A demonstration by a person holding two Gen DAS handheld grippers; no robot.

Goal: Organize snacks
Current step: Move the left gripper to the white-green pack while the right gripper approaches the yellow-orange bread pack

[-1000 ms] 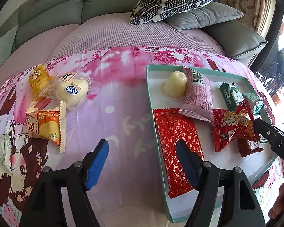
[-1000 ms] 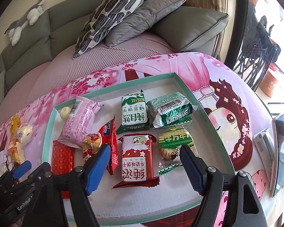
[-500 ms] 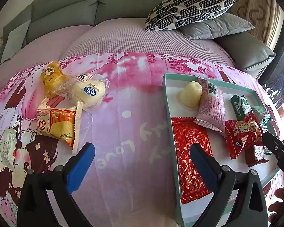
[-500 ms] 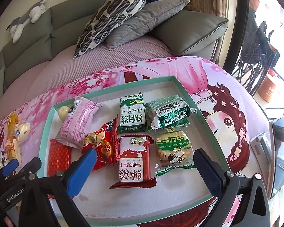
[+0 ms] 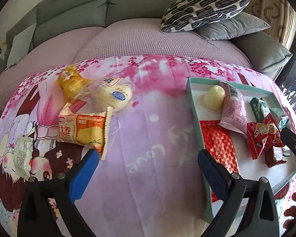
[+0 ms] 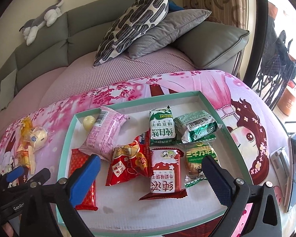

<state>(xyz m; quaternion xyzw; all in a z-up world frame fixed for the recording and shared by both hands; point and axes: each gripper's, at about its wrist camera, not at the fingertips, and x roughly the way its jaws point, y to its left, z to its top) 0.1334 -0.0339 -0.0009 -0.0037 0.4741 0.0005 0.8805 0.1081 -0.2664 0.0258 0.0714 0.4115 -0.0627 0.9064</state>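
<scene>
A teal-rimmed white tray on the pink cloth holds several snacks: a pink packet, a jelly cup, red packets, a red-and-white biscuit pack and green packs. My right gripper hangs open over the tray's near half, nothing between its blue pads. Left of the tray lie loose snacks: an orange packet, a white bun, a yellow packet and a pale sachet. My left gripper is open above bare cloth between them and the tray.
A phone and a small silver device lie right of the tray. A grey sofa with patterned and grey cushions stands behind the table. A plush toy lies on the sofa back. The table edge curves away at the right.
Both grippers' jaws have spread wider and both have drawn back a little. The left wrist view has shifted left, bringing the loose snacks nearer its centre. No snack has moved.
</scene>
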